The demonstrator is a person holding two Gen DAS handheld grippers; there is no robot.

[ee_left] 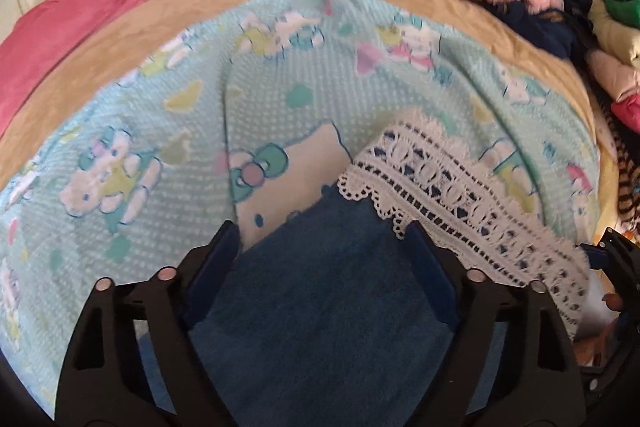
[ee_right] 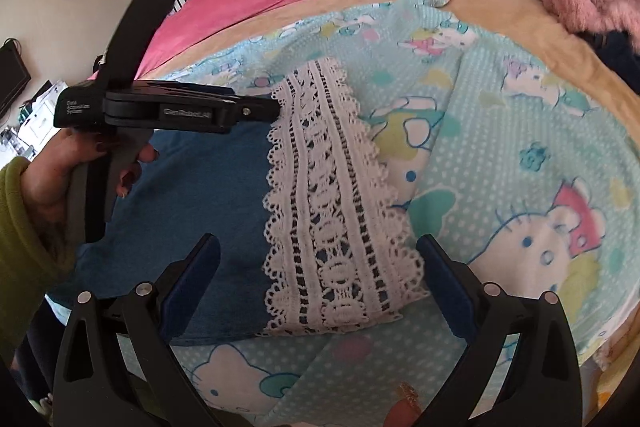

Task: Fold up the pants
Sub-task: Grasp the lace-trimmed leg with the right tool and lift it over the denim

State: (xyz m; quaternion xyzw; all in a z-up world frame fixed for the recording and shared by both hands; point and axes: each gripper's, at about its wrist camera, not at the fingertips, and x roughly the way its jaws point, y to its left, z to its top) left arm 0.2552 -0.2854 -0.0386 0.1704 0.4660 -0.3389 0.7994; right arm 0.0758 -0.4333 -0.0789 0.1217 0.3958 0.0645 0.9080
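both grippers' jaws apart

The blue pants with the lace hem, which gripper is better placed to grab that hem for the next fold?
Probably the right gripper. Its open jaws straddle the white lace hem of the blue pants. The left gripper, also open, is mostly over plain blue cloth, with the lace only at its right finger.

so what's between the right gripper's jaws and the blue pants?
Nothing separate. In the right wrist view the right gripper stands open over the blue pants, and only their white lace hem lies between the jaws, on the cartoon-print turquoise blanket.
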